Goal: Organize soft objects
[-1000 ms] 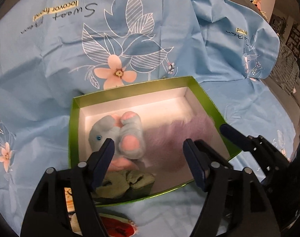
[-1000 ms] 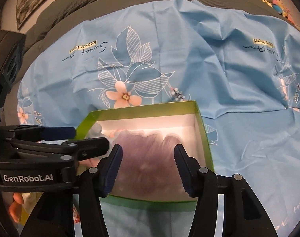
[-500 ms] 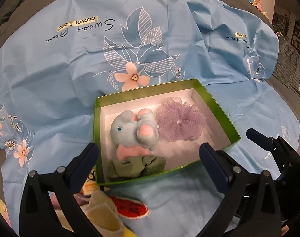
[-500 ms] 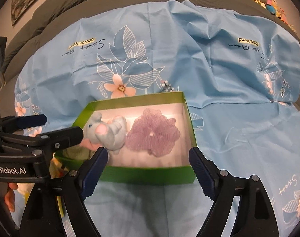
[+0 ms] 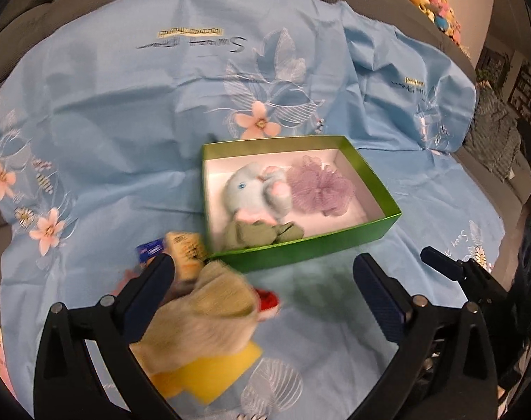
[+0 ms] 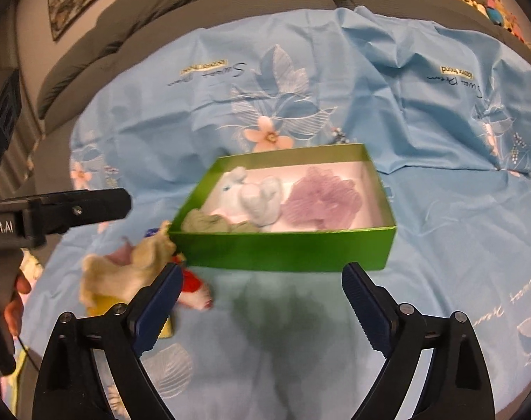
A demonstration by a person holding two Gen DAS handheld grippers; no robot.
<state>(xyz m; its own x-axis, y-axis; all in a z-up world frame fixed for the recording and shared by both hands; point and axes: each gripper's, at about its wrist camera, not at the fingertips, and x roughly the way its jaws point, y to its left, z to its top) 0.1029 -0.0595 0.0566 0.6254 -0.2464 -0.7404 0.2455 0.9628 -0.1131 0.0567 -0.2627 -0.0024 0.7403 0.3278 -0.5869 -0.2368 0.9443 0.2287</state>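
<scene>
1. Our left gripper (image 5: 263,280) is wide open and empty; the right gripper (image 6: 261,290) is opening, nothing between its jaws.
2. Both have pulled back from the green box (image 5: 314,245) since a second ago, leaving the purple mesh scrunchie (image 5: 319,189) beside the blue plush toy (image 5: 254,192).
3. That drop looks done; the beige cloth (image 5: 202,311) lies at seven o'clock.

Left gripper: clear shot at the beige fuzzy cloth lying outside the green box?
Probably yes. The beige fuzzy cloth lies uncovered on the blue sheet, just ahead of the left gripper, whose open jaws hold nothing. The green box sits beyond, not between.
</scene>
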